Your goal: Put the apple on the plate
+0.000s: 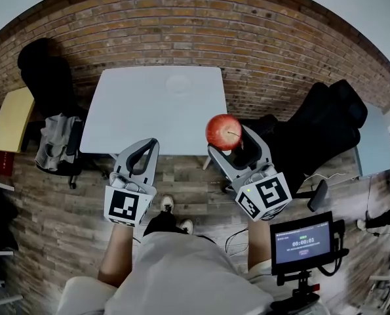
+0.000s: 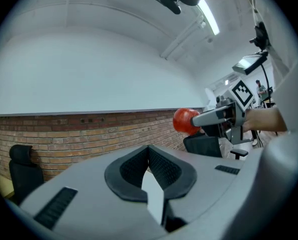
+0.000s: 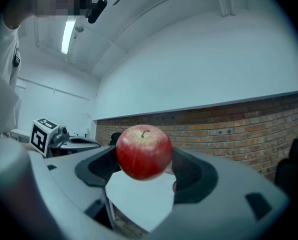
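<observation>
Brick wall [image 1: 181, 25] backs a white table [image 1: 136, 120] bearing a white plate [image 1: 178, 83]. Right gripper [image 1: 229, 142] is clamped on a red apple [image 1: 223, 131]; left gripper [image 1: 149, 147] has its jaws together, empty.

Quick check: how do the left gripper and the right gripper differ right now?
The right gripper is clamped on the apple; the left gripper holds nothing. The right gripper's jaws stand wide around the fruit; the left gripper's fingertips meet. Both point level toward the white table.
</observation>
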`<state>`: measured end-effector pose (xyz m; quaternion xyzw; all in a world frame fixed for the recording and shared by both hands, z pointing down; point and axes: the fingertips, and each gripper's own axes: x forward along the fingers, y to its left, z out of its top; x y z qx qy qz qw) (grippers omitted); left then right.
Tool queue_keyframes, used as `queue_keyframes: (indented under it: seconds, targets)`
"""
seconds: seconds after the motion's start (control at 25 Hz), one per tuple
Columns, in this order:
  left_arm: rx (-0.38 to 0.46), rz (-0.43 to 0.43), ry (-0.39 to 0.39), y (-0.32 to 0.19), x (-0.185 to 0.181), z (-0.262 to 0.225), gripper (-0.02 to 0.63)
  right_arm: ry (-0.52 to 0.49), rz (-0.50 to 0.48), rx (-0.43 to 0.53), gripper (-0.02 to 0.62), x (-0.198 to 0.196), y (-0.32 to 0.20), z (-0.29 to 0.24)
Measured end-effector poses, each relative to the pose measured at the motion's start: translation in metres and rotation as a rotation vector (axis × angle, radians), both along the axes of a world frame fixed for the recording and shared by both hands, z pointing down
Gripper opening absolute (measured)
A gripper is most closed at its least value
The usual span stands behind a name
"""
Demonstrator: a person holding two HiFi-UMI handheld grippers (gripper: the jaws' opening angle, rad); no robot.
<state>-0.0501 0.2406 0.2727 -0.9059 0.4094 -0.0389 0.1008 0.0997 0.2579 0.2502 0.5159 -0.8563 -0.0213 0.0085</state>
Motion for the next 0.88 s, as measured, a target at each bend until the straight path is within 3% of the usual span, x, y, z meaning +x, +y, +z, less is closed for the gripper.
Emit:
queue_keyframes:
  seconds: [0.32,0.88]
  targets:
    - [0.008,-0.001,-0.009,-0.02,0.007,0.002,0.006,0.003,-0.005,-0.024,0.345,0.006,-0.021,0.013]
    - [0.002,0.013,-0.002,-0.097,0.017,0.01,0.006,0.017,0.003,-0.041,0.345,0.015,-0.095,0.024]
